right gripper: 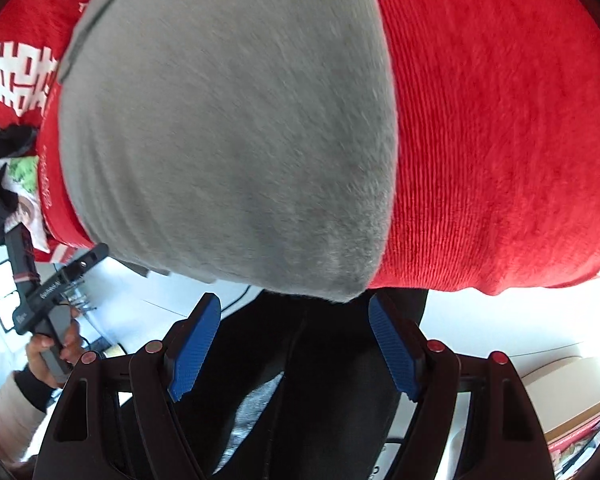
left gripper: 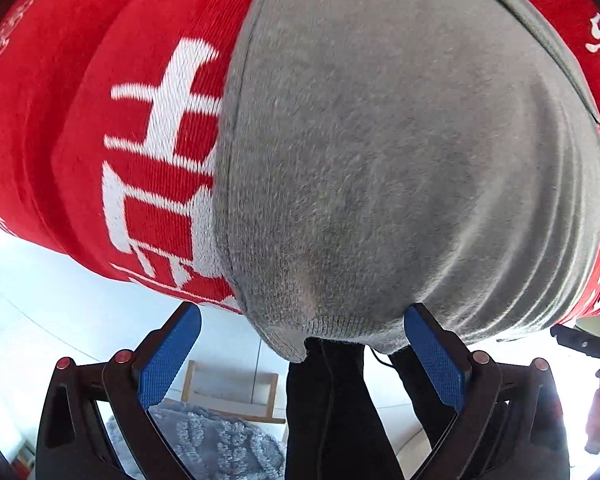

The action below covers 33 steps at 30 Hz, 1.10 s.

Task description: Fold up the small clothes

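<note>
A grey knitted garment [left gripper: 380, 160] lies flat on a red cloth [left gripper: 60, 140] with white characters. Its near hem reaches the table's front edge. My left gripper [left gripper: 302, 344] is open, pointing down over the garment's near left corner. The hem hangs between its blue pads [left gripper: 168, 356], and the right pad's tip sits against the hem. In the right wrist view the same garment [right gripper: 228, 140] fills the middle over the red cloth [right gripper: 500, 140]. My right gripper [right gripper: 294, 340] is open just short of the near right corner, nothing between its pads [right gripper: 196, 348].
Dark trousers [right gripper: 320, 400] of the person stand under both grippers at the table's edge. A hand [right gripper: 48, 352] holds a black handle at the left. A pile of clothes [right gripper: 8, 168] lies at the far left. A wooden frame [left gripper: 228, 392] and a grey rug [left gripper: 204, 444] are on the floor.
</note>
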Motion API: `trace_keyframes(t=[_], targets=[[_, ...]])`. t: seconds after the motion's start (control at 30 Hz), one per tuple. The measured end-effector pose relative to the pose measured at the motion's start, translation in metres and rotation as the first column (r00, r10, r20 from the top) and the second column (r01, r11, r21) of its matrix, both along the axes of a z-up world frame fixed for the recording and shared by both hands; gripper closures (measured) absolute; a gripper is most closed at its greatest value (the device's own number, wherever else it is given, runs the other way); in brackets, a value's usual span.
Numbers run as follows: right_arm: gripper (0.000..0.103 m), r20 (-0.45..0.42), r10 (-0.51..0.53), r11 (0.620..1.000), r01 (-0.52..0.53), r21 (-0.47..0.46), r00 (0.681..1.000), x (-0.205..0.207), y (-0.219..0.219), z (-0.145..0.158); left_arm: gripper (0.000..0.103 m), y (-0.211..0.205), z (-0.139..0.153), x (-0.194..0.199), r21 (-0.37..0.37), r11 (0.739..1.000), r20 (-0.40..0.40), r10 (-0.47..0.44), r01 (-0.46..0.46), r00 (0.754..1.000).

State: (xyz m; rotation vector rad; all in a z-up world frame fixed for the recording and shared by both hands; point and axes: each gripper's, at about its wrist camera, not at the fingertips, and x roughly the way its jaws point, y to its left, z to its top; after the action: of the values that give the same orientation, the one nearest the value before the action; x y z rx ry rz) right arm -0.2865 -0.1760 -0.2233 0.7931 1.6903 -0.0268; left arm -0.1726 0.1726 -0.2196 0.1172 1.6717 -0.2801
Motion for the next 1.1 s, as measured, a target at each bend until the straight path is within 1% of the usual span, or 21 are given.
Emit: trace_keyframes(t=[0.07,0.17,0.2,0.23,0.27,0.3,0.33,0.37,0.4,0.43,0.47,0.53,0.63,0.73,0.8,0.87,0.9,1.0,1.03,1.07,1.1], targets=[[0.023,0.01,0.04,0.999,-0.04,-0.004,0.999,0.001,0.004,-0.009,0.001,0.002,-0.004,0.0,-0.003,1.0,-0.003,0.008,-0.008,1.0],[0.022,0.002,0.069,0.997,-0.069,0.026,0.998,0.0,0.016,-0.016,0.003,-0.001,-0.006,0.0,-0.007,1.0,-0.006,-0.002,0.002,1.0],[0.022,0.004,0.074,0.997,-0.074,0.039,0.997,0.0,0.019,-0.017,0.011,-0.002,-0.005,0.002,-0.018,1.0,-0.007,-0.011,0.011,1.0],[0.025,0.008,0.064,0.996,-0.064,0.057,0.998,0.001,0.02,-0.017,0.016,-0.003,-0.003,0.001,-0.04,0.999,-0.013,-0.018,0.017,1.0],[0.033,0.011,0.038,0.997,-0.038,0.073,0.999,0.001,0.02,-0.017,0.025,-0.005,-0.001,0.001,-0.06,0.998,-0.02,-0.025,0.024,0.999],[0.039,0.004,0.006,0.997,-0.007,0.08,1.0,0.003,0.021,-0.017,0.034,-0.006,0.003,0.001,-0.062,0.997,-0.017,-0.036,0.035,0.999],[0.057,0.005,-0.021,0.995,0.02,0.093,1.0,0.003,0.019,-0.016,0.04,-0.007,0.006,0.001,-0.072,0.996,-0.014,-0.05,0.049,0.999],[0.088,0.011,-0.056,0.992,0.055,0.116,0.998,0.002,0.015,-0.015,0.057,-0.008,0.01,0.0,-0.086,0.994,-0.014,-0.07,0.069,0.997],[0.089,0.019,-0.087,0.986,0.083,0.146,0.996,0.0,0.012,-0.013,0.08,-0.01,0.013,0.0,-0.105,0.992,-0.021,-0.078,0.076,0.997],[0.089,0.034,-0.121,0.975,0.113,0.19,0.992,-0.001,0.01,-0.009,0.088,-0.007,0.016,0.001,-0.134,0.988,-0.035,-0.08,0.074,0.996],[0.089,0.046,-0.144,0.965,0.13,0.226,0.988,-0.001,0.009,-0.005,0.088,-0.006,0.022,0.003,-0.15,0.987,-0.046,-0.074,0.066,0.996],[0.089,0.087,-0.194,0.941,0.161,0.298,0.977,0.003,0.008,0.011,0.089,-0.004,0.039,0.009,-0.193,0.98,-0.041,-0.052,0.043,0.998],[0.089,0.157,-0.275,0.899,0.196,0.391,0.948,0.017,0.003,0.035,0.089,-0.006,0.07,0.022,-0.258,0.965,0.001,-0.036,0.035,0.999],[0.089,0.235,-0.34,0.873,0.214,0.438,0.91,0.045,-0.01,0.057,0.089,-0.017,0.099,0.046,-0.304,0.952,0.064,-0.028,0.046,0.998],[0.089,0.27,-0.382,0.861,0.233,0.453,0.884,0.063,-0.024,0.066,0.089,-0.025,0.106,0.067,-0.318,0.947,0.095,-0.022,0.051,0.995],[0.089,0.292,-0.417,0.854,0.261,0.451,0.86,0.087,-0.043,0.069,0.089,-0.031,0.103,0.089,-0.31,0.949,0.136,-0.015,0.057,0.991],[0.089,0.299,-0.419,0.858,0.266,0.44,0.858,0.094,-0.054,0.07,0.089,-0.035,0.102,0.099,-0.298,0.952,0.155,-0.016,0.062,0.988],[0.089,0.305,-0.393,0.886,0.267,0.38,0.868,0.121,-0.072,0.068,0.088,-0.044,0.098,0.13,-0.256,0.966,0.19,0.004,0.046,0.982],[0.089,0.301,-0.389,0.893,0.277,0.355,0.871,0.126,-0.082,0.068,0.085,-0.045,0.099,0.138,-0.244,0.969,0.191,0.01,0.038,0.981],[0.089,0.288,-0.394,0.897,0.297,0.328,0.873,0.132,-0.087,0.066,0.076,-0.044,0.1,0.143,-0.216,0.976,0.207,0.018,0.028,0.978],[0.089,0.278,-0.405,0.896,0.318,0.31,0.871,0.136,-0.089,0.066,0.062,-0.045,0.105,0.148,-0.178,0.984,0.241,0.019,0.025,0.97]])
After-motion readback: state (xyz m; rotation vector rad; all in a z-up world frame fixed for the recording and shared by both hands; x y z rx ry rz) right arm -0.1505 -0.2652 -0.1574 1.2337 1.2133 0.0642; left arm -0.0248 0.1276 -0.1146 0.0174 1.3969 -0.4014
